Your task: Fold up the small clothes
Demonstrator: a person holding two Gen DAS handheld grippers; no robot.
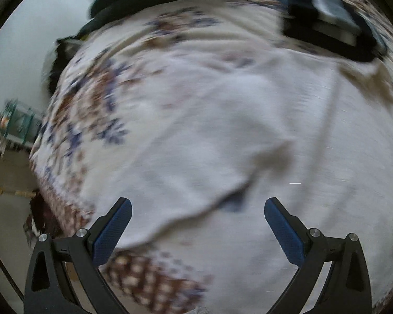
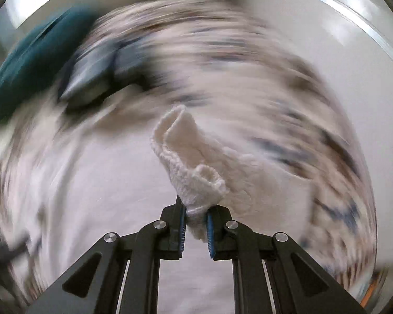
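No readable labels or writing, both views motion-blurred. Right gripper [image 2: 196,223] is clamped on a bunched corner of the white knit garment [image 2: 191,157]; the rest lies spread on the patterned cloth [image 1: 91,99]. Left gripper [image 1: 197,231] is wide open over the garment's folded edge [image 1: 196,212], holding nothing; dark folded clothes [image 1: 327,18] sit at the far edge.

Pale wall [image 1: 26,52]; grey floor [image 1: 7,225]; teal rack [image 1: 18,120] beside it.

text: none legible | labels: 0 | brands: 0 | both views motion-blurred
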